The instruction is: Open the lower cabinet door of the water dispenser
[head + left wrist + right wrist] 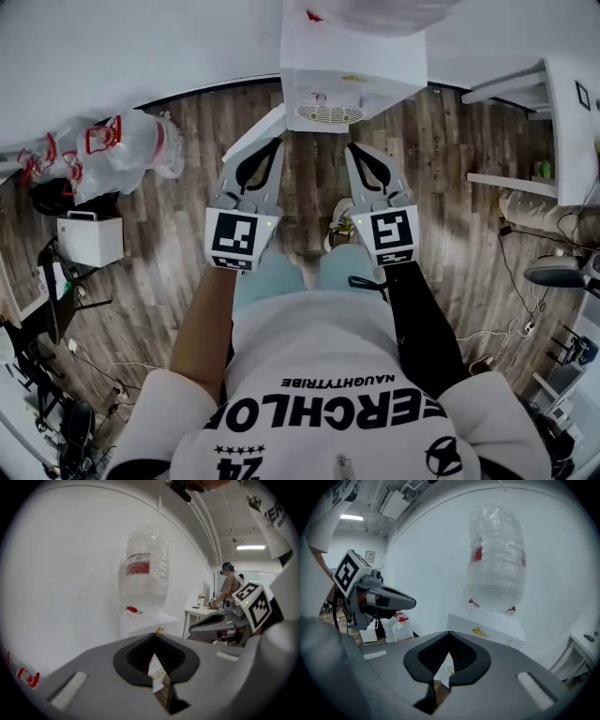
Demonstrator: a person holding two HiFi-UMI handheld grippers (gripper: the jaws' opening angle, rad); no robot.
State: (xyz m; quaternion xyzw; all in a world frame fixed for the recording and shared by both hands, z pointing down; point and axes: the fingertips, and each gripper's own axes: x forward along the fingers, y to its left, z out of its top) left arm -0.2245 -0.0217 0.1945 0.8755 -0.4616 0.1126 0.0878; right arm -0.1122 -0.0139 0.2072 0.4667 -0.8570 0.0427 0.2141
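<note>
The white water dispenser (352, 66) stands against the wall at the top middle of the head view, with a clear bottle (146, 569) on top. A white panel (251, 133) juts from its lower left side over the floor; it looks like the cabinet door swung out. My left gripper (278, 141) is raised in front of the dispenser, jaws shut with nothing between them. My right gripper (349, 147) hangs beside it, also shut and empty. Both gripper views look over the closed jaws at the dispenser's top (487, 625).
Several spare water bottles (131, 150) and a white box (89, 239) sit on the wooden floor at the left. A white table (553, 112) stands at the right, with cables below it. A person (229, 585) stands at that table.
</note>
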